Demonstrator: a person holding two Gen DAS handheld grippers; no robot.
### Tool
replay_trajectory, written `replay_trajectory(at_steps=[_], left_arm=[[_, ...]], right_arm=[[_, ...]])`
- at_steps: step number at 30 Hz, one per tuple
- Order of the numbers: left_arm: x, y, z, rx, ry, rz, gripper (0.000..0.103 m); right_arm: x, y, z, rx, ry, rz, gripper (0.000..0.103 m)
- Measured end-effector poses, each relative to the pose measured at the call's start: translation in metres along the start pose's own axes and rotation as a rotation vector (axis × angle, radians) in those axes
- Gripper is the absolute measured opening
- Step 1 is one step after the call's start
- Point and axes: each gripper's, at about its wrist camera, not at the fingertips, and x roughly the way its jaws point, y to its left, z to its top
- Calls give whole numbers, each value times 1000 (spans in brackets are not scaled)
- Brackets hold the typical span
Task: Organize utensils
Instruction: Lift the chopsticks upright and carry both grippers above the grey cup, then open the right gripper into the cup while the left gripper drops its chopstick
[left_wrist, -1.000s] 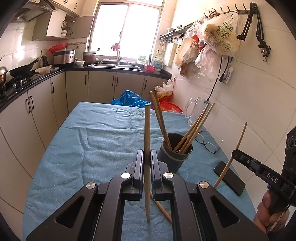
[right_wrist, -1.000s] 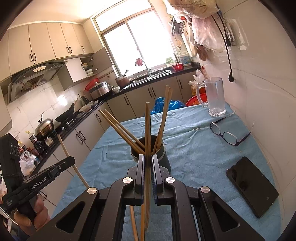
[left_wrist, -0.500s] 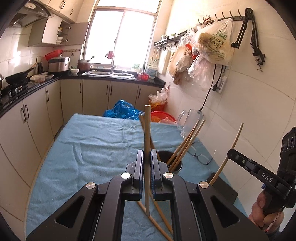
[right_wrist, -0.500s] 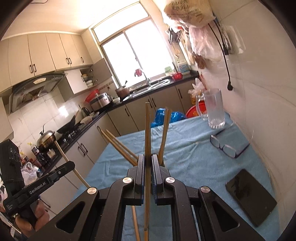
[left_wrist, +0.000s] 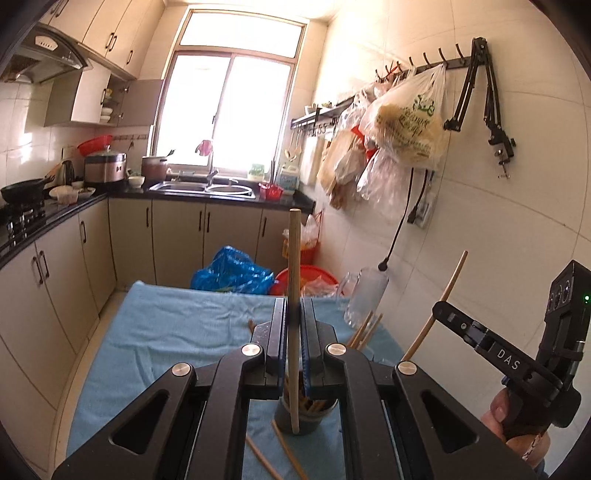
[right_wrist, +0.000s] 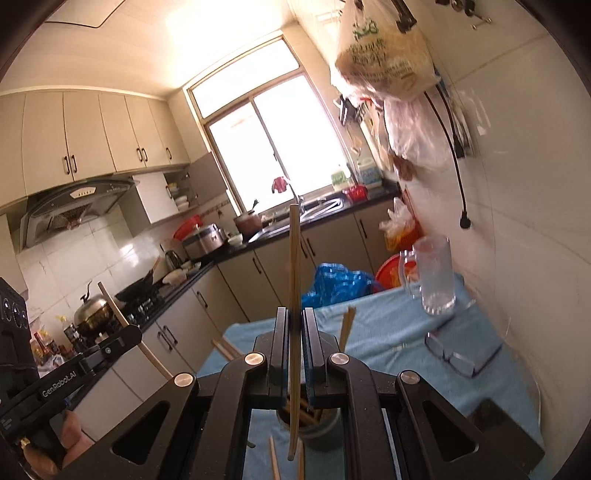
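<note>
While grippers clamp chopsticks, cup below

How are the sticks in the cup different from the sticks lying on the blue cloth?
The chopsticks in the cup stand leaning, tips poking above its rim; the loose chopsticks on the cloth lie flat. The cup's are gathered in the dark cup; the loose ones are spread beside its base. Both look like plain light wood. The left gripper and right gripper each pinch one more upright.
</note>
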Motion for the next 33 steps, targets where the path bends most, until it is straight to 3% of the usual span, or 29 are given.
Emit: replay_trajectory(at_steps=[11, 20, 33], left_arm=[[39, -6, 14, -28, -12, -21, 6], [79, 9, -14, -67, 71, -8, 6], [91, 18, -50, -71, 148, -6, 6]], right_arm=[[31, 2, 22, -13, -29, -35, 7], [67, -12, 0, -26, 40, -79, 7], [86, -21, -42, -26, 167, -75, 8]])
